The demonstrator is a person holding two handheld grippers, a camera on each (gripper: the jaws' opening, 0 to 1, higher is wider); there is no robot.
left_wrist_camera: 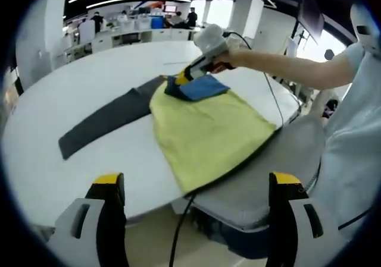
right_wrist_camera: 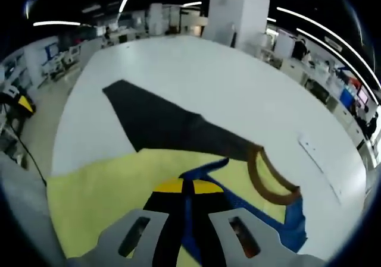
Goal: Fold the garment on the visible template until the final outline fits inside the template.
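Note:
A yellow garment (left_wrist_camera: 205,124) with a blue part (left_wrist_camera: 199,87) lies on the white table (left_wrist_camera: 89,82), its near edge hanging over the rim. In the right gripper view the garment (right_wrist_camera: 113,189) shows a brown collar (right_wrist_camera: 268,181). A dark grey template (left_wrist_camera: 104,121) stretches out to the left, one end under the garment; it also shows in the right gripper view (right_wrist_camera: 161,124). My right gripper (right_wrist_camera: 184,187) is shut on a blue fold of the garment, and a hand holds it (left_wrist_camera: 181,77) at the garment's far end. My left gripper (left_wrist_camera: 196,184) stands open, off the table's near edge.
A grey chair (left_wrist_camera: 271,172) stands against the table's near edge beside the person (left_wrist_camera: 351,130). A black cable (left_wrist_camera: 178,231) hangs below the rim. A short strip of tape (right_wrist_camera: 312,151) lies on the table to the right. Desks and people fill the far room.

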